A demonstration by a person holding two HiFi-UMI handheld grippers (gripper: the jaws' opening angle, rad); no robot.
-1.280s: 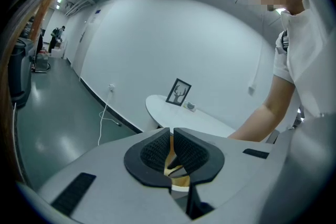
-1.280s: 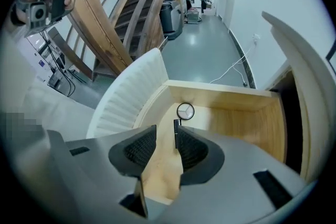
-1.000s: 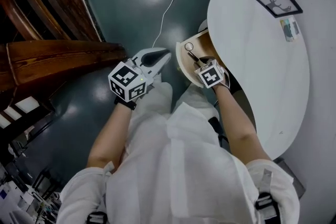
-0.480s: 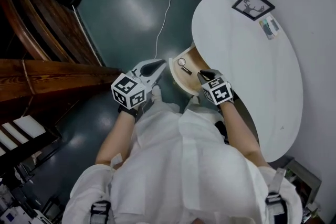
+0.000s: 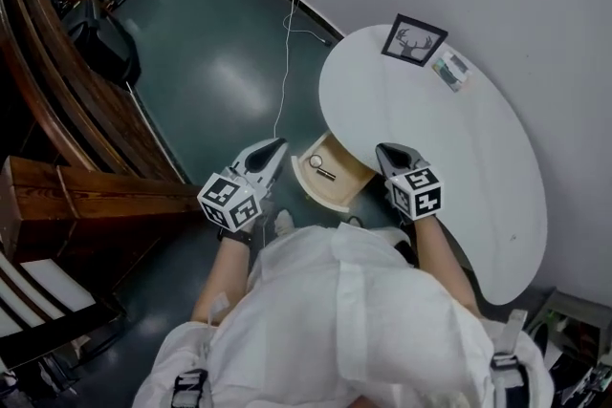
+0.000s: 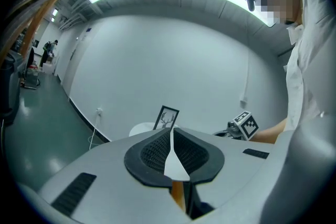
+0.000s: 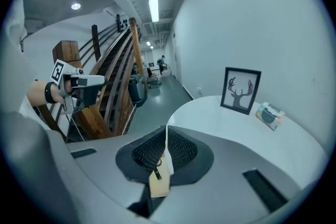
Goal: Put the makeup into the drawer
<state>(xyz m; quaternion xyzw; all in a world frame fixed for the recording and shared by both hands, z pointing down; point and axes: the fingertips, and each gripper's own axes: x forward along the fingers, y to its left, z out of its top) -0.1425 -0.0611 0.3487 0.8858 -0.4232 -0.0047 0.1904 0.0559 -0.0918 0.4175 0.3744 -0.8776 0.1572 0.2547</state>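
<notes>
At the far left a wooden staircase point(image 5: 86, 196) runs along the dark green floor point(image 5: 210, 62). The left gripper point(image 5: 274, 148) hangs over that floor just left of the drawer. Its own view shows its ribbed pads brought together at the tips with nothing between them. Next to it the drawer point(image 5: 349, 172) stands pulled out from under the left rim of the white oval table point(image 5: 459, 167), a shallow tray with a light wooden bottom and a pale curved front. The makeup point(image 5: 320, 166) lies inside it, towards the drawer's left side. It is a small piece with a round ring at one end and a short dark stem, flat on the wooden bottom, too small to name more closely. Neither gripper touches it. The right gripper point(image 5: 390, 151) sits at the drawer's right edge, over the rim of the table. In its own view the jaws are closed on each other and hold nothing, and through the gap under them a strip of the drawer's wooden bottom shows with the dark stem on it. Farther right, on the far side of the tabletop near the wall, a black picture frame point(image 5: 414, 40) with a deer's head stands upright, and just right of it lies a small packet point(image 5: 449, 70).
</notes>
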